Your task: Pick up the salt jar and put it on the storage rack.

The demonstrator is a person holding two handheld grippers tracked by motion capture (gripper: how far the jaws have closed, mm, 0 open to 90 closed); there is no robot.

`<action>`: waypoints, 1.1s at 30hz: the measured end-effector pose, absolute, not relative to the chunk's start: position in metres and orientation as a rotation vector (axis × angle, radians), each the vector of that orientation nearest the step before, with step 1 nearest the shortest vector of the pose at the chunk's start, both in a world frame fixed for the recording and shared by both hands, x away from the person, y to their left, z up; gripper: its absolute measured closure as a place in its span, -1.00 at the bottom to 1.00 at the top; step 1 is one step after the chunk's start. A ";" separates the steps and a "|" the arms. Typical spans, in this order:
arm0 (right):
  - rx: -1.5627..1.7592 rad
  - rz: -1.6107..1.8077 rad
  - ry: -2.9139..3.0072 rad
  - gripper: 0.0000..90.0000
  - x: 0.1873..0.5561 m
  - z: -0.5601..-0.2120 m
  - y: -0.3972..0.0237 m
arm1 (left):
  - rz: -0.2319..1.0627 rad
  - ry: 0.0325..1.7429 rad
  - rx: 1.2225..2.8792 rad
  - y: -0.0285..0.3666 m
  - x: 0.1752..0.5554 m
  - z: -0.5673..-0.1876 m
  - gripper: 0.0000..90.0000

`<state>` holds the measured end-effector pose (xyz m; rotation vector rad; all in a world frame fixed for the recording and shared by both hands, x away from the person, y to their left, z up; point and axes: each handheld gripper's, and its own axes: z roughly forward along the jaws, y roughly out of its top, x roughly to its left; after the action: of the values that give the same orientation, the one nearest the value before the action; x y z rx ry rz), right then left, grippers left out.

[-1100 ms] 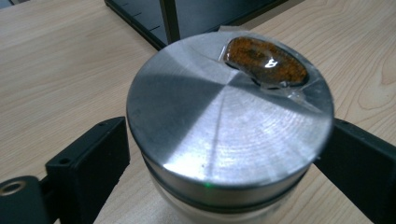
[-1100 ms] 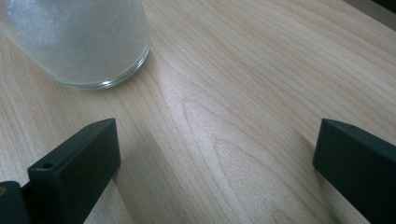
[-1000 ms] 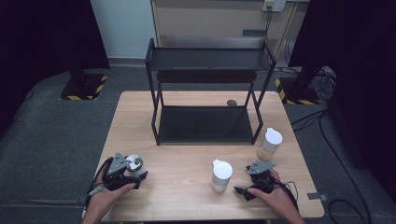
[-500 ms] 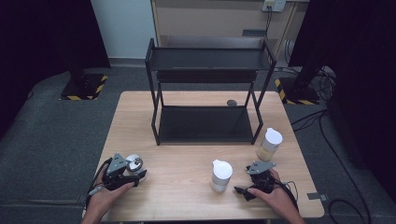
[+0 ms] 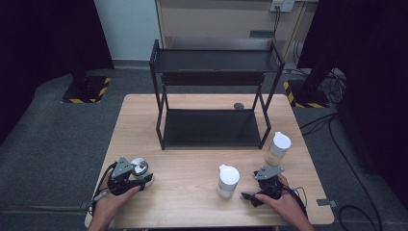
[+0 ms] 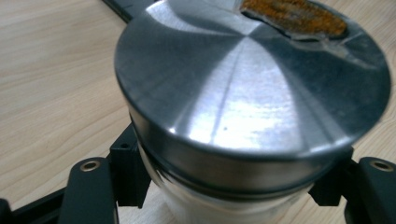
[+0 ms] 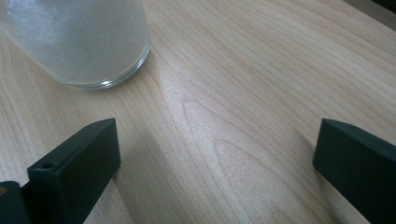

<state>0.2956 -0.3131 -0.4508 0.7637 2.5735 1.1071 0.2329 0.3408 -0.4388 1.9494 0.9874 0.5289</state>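
At the table's near left corner, the left gripper (image 6: 224, 186) has just closed on the steel-lidded jar (image 6: 252, 102).

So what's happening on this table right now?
A person works two handheld grippers at a wooden table. The left gripper has just been closing and now clamps a metal-lidded jar near the front left corner. The right gripper rests open on the table beside a white-capped jar. Another jar stands by the empty black rack.
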 end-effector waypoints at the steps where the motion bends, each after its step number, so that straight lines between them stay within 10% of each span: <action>1: 0.763 1.107 2.573 -0.97 0.296 -0.451 -0.313 | 0.525 0.985 1.945 0.340 0.233 -0.438 -0.33; 33: 0.767 1.104 2.570 -0.98 0.295 -0.451 -0.312 | 0.511 0.960 1.966 0.298 0.234 -0.422 -0.33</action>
<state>0.2949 -0.3124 -0.4507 0.7672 2.5703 1.1040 0.2337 0.2975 -0.4225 1.9663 0.9599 0.5108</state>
